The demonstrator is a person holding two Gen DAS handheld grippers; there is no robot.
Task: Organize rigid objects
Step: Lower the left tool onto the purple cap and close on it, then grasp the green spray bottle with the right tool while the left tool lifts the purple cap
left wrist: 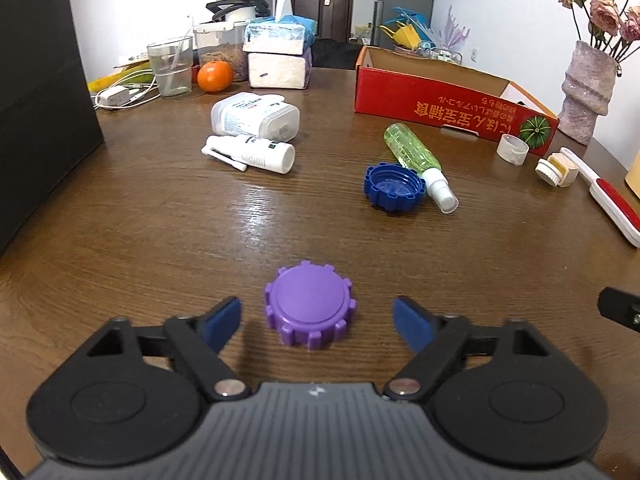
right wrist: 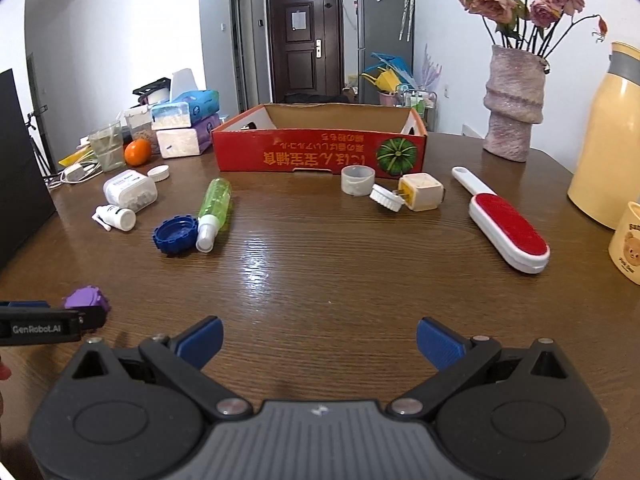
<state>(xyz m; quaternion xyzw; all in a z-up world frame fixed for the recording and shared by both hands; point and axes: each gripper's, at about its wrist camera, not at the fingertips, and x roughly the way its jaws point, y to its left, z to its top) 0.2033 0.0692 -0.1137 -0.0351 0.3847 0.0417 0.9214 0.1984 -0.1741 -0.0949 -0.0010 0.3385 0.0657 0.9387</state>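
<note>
A purple ridged cap [left wrist: 310, 305] lies on the wooden table [left wrist: 160, 232] between the fingers of my open left gripper [left wrist: 318, 318], which straddles it without touching. The cap also shows at the left of the right wrist view [right wrist: 86, 298]. Further off lie a blue cap [left wrist: 394, 186], a green spray bottle [left wrist: 418, 164], a white spray bottle [left wrist: 256, 154] and a clear plastic box [left wrist: 254, 116]. A red cardboard box [right wrist: 320, 144] stands open at the back. My right gripper [right wrist: 320, 340] is open and empty over bare table.
A red and white lint brush [right wrist: 506, 226], a white plug adapter [right wrist: 420, 192] and a white ring [right wrist: 358, 180] lie right of centre. A vase [right wrist: 514, 108], yellow thermos [right wrist: 608, 140] and mug [right wrist: 628, 244] stand at the right. Tissue packs [left wrist: 280, 52], a glass [left wrist: 170, 66] and an orange [left wrist: 215, 76] sit at the back left.
</note>
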